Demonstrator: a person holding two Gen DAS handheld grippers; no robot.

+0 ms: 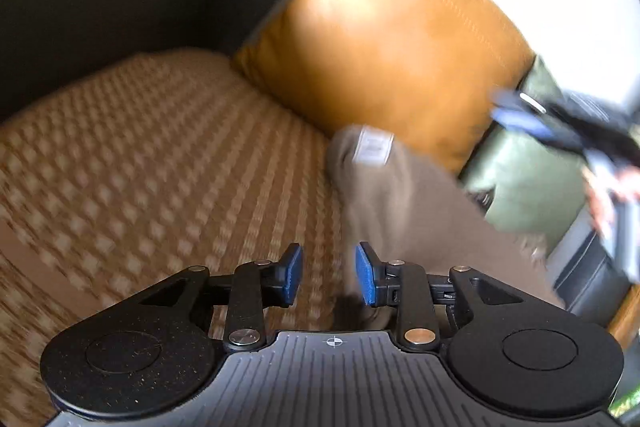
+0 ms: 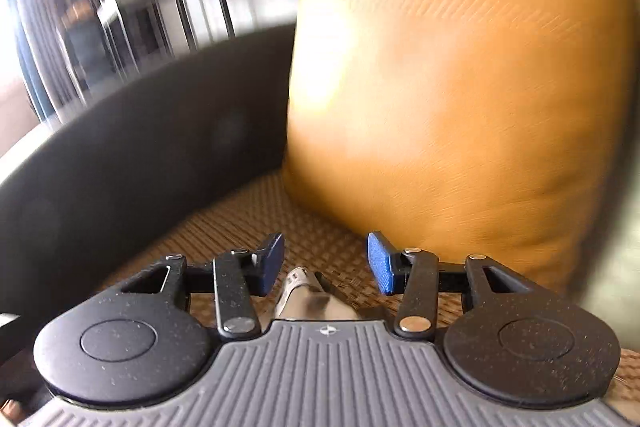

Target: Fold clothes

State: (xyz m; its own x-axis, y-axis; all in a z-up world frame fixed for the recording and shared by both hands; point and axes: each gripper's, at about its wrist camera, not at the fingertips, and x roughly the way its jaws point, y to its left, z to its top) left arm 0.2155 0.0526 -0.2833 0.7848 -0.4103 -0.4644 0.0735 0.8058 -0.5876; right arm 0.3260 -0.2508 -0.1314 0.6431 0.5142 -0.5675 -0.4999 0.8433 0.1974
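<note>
A brown garment [image 1: 400,203] with a white label [image 1: 374,147] lies in a long strip on the woven tan seat cover [image 1: 140,155]. My left gripper [image 1: 328,275] is open, its blue pads apart at the garment's near left edge and pressing on nothing. Motion blur smears my right gripper [image 1: 505,109] at the far right, where a hand [image 1: 604,195] holds it over a green cloth [image 1: 528,183]. In the right wrist view the right gripper [image 2: 326,263] is open. The labelled end of the garment [image 2: 310,301] lies low between its fingers, clear of both pads.
A large orange cushion [image 1: 392,43] leans at the back of the seat and fills the right wrist view [image 2: 460,87]. A dark curved backrest [image 2: 140,147] rings the seat on the left. Blurred furniture and a bright window stand beyond it.
</note>
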